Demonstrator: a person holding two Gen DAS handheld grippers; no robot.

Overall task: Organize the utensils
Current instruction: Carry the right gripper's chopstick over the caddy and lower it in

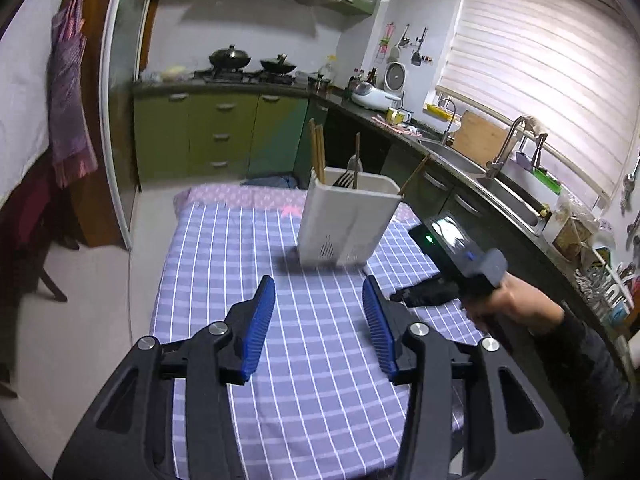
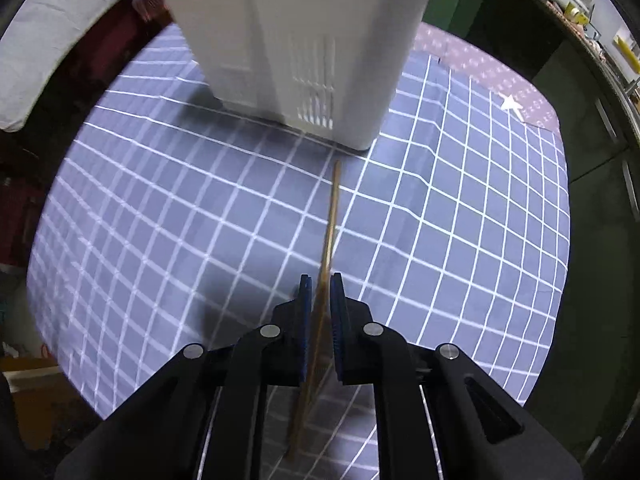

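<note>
A white utensil holder (image 1: 346, 220) stands on the checked tablecloth (image 1: 312, 340), holding wooden chopsticks (image 1: 318, 152), a fork (image 1: 345, 178) and a dark-handled utensil. My left gripper (image 1: 320, 320) is open and empty, held above the cloth in front of the holder. My right gripper (image 2: 320, 320) is shut on a single wooden chopstick (image 2: 330, 224), whose tip points at the base of the holder (image 2: 296, 40). In the left wrist view the right gripper's body (image 1: 460, 248) sits to the right of the holder, with a chopstick end (image 1: 414, 176) rising by the holder's right rim.
Green kitchen cabinets (image 1: 224, 136) and a stove with woks (image 1: 248, 64) stand behind the table. A counter with a sink (image 1: 500, 188) runs along the right. A dark chair (image 1: 36, 240) is at the left. The table edge (image 1: 160, 280) drops to the floor at left.
</note>
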